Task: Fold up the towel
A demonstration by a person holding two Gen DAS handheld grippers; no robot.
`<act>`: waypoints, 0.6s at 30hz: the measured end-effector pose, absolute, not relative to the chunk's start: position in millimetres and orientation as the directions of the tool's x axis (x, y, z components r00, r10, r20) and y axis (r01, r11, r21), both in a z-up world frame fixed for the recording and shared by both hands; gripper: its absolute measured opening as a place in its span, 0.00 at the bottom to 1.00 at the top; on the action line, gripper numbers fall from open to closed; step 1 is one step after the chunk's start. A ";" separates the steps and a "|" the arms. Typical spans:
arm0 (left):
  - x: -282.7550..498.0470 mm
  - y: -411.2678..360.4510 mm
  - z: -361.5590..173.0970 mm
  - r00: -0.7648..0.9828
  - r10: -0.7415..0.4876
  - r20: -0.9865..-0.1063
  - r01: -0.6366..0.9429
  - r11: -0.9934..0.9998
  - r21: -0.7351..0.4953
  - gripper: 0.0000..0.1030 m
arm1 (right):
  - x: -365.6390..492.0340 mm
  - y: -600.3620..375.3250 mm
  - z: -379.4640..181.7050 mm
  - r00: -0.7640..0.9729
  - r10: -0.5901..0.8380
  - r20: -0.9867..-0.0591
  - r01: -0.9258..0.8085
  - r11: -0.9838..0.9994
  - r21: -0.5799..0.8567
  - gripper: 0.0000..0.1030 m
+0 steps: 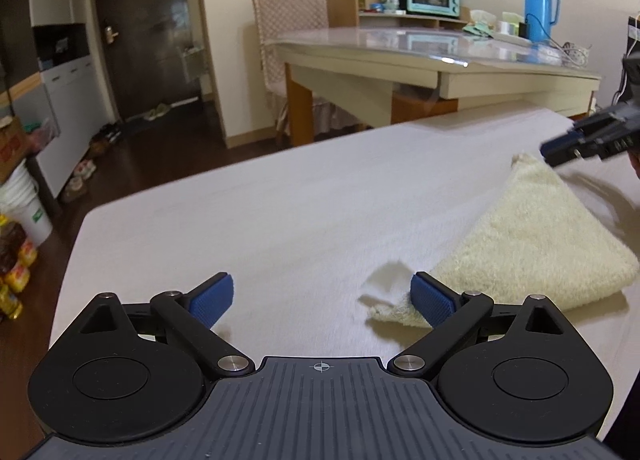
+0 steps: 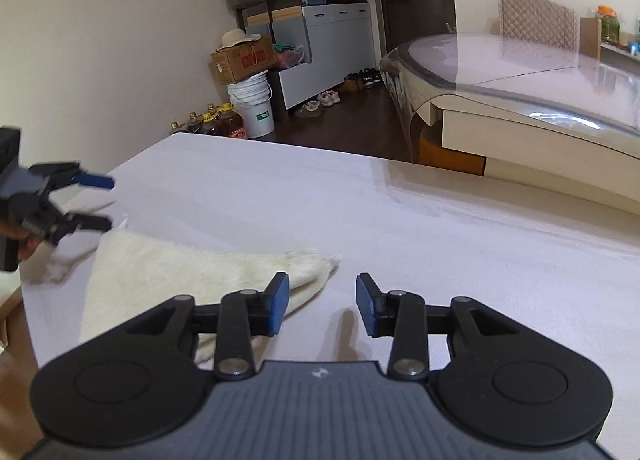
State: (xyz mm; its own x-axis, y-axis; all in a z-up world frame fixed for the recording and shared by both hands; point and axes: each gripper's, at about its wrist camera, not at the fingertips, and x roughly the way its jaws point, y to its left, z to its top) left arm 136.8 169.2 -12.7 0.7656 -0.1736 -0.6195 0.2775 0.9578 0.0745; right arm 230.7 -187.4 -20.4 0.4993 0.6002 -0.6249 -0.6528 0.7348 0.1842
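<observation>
the towel (image 1: 532, 236) lies folded on the white table (image 1: 280, 200), filling the lower right of the left wrist view and the lower left of the right wrist view, its long axis running between the two grippers. the left gripper (image 1: 322, 298) has its jaws spread wide with nothing between them, a towel corner just beside its right finger. the right gripper (image 2: 322, 302) is parted and empty too, the opposite corner beside its left finger, so each hand looks about equally near its own end.
</observation>
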 end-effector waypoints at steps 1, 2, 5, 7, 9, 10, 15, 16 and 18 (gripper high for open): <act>136.2 169.6 -12.4 0.767 -0.172 -0.619 0.274 0.959 0.074 0.95 | 237.0 -186.4 -22.0 0.486 0.612 -0.624 -0.652 0.729 0.207 0.40; 135.7 169.7 -11.9 0.769 -0.169 -0.617 0.271 0.960 0.075 0.95 | 242.8 -184.8 -22.9 0.472 0.624 -0.623 -0.652 0.722 0.230 0.40; 134.9 169.5 -8.8 0.782 -0.168 -0.600 0.266 0.961 0.077 0.95 | 250.7 -180.0 -24.5 0.448 0.640 -0.624 -0.649 0.713 0.265 0.42; 134.6 170.2 -6.2 0.792 -0.174 -0.586 0.264 0.962 0.071 0.95 | 252.5 -177.6 -26.9 0.433 0.644 -0.631 -0.642 0.711 0.286 0.43; 133.1 173.8 -2.3 0.808 -0.183 -0.561 0.252 0.966 0.048 0.95 | 253.1 -177.2 -29.2 0.427 0.648 -0.631 -0.627 0.715 0.310 0.43; 132.5 175.5 -0.7 0.813 -0.186 -0.551 0.247 0.968 0.038 0.95 | 253.5 -178.2 -30.1 0.423 0.655 -0.626 -0.620 0.713 0.327 0.45; 129.9 179.3 0.7 0.818 -0.181 -0.545 0.235 0.972 0.029 0.95 | 254.4 -186.5 -34.0 0.407 0.692 -0.596 -0.565 0.704 0.431 0.58; 129.0 179.9 0.2 0.817 -0.181 -0.547 0.234 0.972 0.028 0.95 | 254.6 -186.1 -34.8 0.407 0.692 -0.595 -0.562 0.704 0.434 0.60; 127.2 179.9 -1.0 0.815 -0.180 -0.551 0.234 0.972 0.030 0.95 | 255.9 -182.9 -37.4 0.406 0.689 -0.601 -0.561 0.707 0.431 0.59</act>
